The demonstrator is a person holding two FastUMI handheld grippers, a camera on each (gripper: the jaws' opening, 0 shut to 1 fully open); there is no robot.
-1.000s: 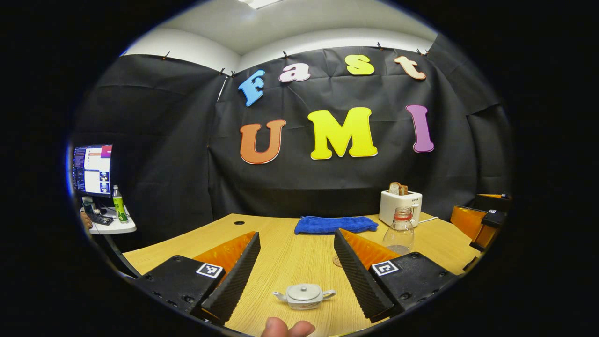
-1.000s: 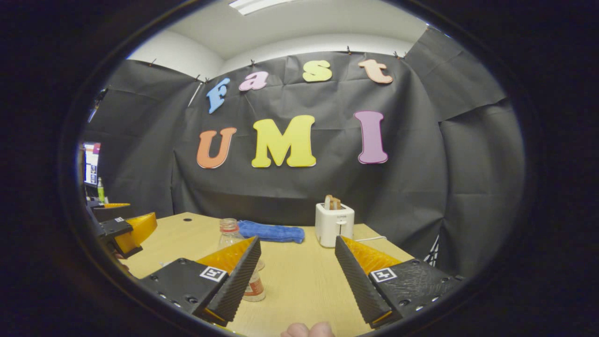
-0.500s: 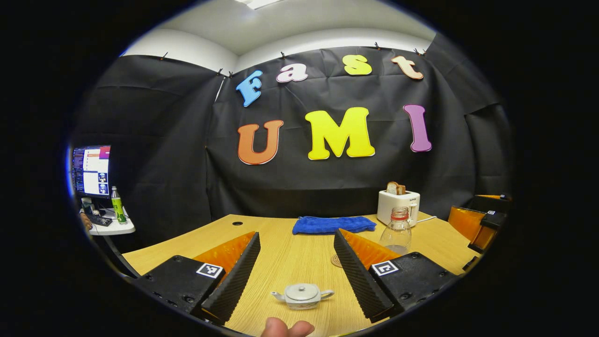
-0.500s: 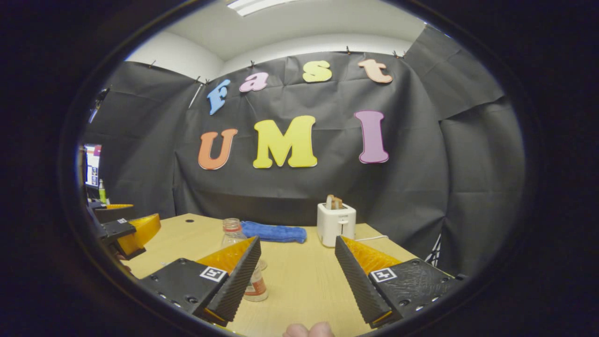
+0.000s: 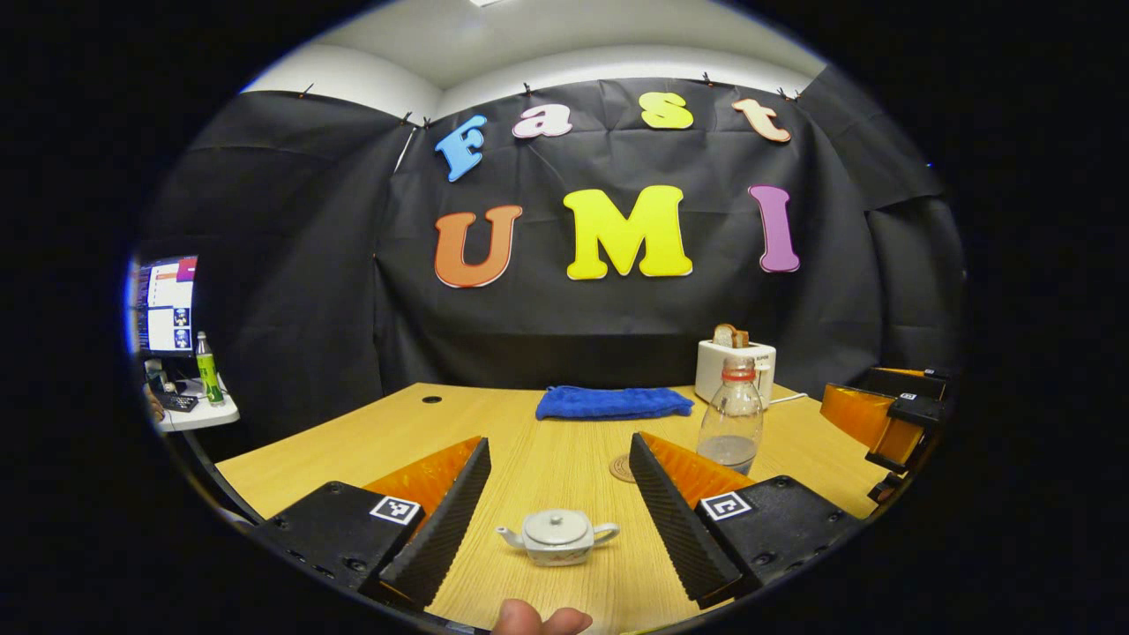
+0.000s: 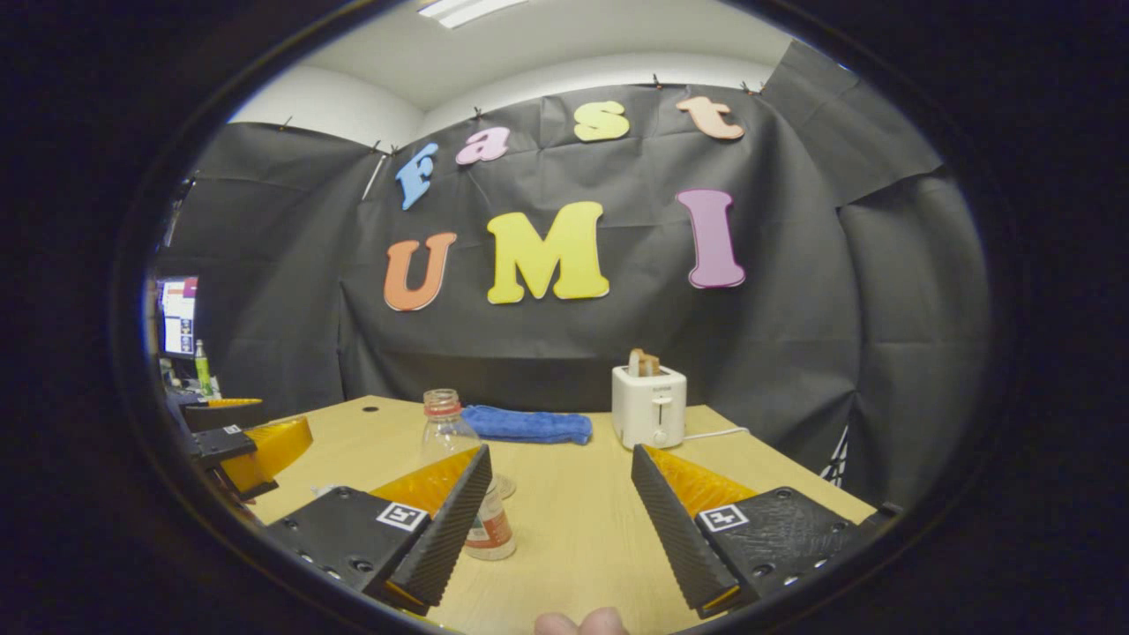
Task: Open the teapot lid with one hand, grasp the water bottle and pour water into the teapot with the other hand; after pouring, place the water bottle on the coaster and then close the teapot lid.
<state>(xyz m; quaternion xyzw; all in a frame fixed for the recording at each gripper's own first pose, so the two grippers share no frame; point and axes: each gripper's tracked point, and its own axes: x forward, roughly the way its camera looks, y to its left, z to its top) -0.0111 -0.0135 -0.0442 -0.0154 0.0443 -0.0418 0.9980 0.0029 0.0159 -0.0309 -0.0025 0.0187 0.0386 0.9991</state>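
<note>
Desk (image 5: 370, 441): a light wooden top that carries all things; a small round hole is near its far left corner.
Left gripper (image 5: 557, 511): it hangs above the near edge of the desk. Its jaws stand wide apart and hold nothing. The teapot is seen in the gap between the fingers, lower down and apart from both.
Right gripper (image 6: 557, 516): it also hangs over the near edge, with jaws wide and empty. The water bottle is partly hidden behind its left finger; I cannot tell if they touch.
Toaster (image 6: 649, 406): white, at the far edge toward the right, with bread in its slot.
Blue cloth (image 5: 613, 402): folded, it lies flat at the far edge near the middle, left of the toaster.
Water bottle (image 5: 731, 428): clear plastic, upright, without cap, a little water at the bottom. It stands in the right half of the desk, in front of the toaster.
Teapot (image 5: 557, 536): small and white, lid on, near the near edge of the desk, spout to the left in the left gripper view.
Coaster (image 5: 621, 467): round and brown, flat on the desk, just beside the bottle and beyond the teapot.
</note>
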